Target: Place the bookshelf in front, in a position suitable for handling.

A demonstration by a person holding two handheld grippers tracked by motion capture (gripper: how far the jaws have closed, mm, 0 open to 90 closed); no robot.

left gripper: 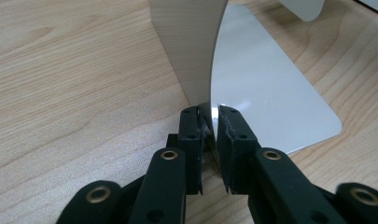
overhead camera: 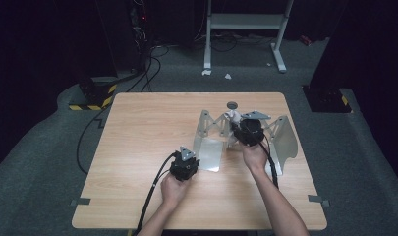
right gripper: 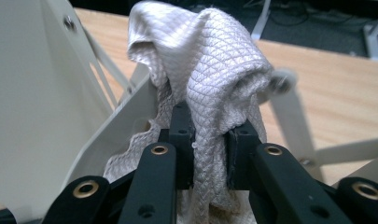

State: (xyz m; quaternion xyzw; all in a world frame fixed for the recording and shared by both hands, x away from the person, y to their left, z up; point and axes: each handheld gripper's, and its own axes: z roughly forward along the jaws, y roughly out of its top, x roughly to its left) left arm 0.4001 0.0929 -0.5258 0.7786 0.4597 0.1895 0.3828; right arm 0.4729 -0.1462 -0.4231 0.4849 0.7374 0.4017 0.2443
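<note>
A: Where is your left hand-held gripper (overhead camera: 185, 166) right now?

B: It sits in the lower middle of the high view, on the worktop (overhead camera: 142, 132), at the near corner of the metal rack (overhead camera: 210, 147). In the left gripper view, the left hand-held gripper (left gripper: 211, 123) has its jaws clenched on the thin upright edge of the rack's end plate (left gripper: 191, 46), right where that plate bends into the flat foot (left gripper: 270, 93) lying on the wood.

A: And your right one?

B: Your right hand-held gripper (overhead camera: 249, 132) is up in the centre of the high view, over the middle of the rack, between its two end plates. In the right gripper view, the right hand-held gripper (right gripper: 210, 135) is grasping a white woven cloth (right gripper: 210, 60); the fabric is pinched between the jaws and bunches up above them in folds.

A: Where does the cloth sit against the rack?

B: It is inside the rack, close to the pale plate (right gripper: 32, 102) at the left of the right gripper view and in front of the thin crossed struts. In the high view you see just a small white bit of the cloth (overhead camera: 231, 116) beyond your right hand-held gripper. I cannot tell whether it rests on a strut.

A: Anything else on the worktop?

B: A small grey round thing (overhead camera: 232, 104) lies just behind the rack, towards the far edge.
</note>
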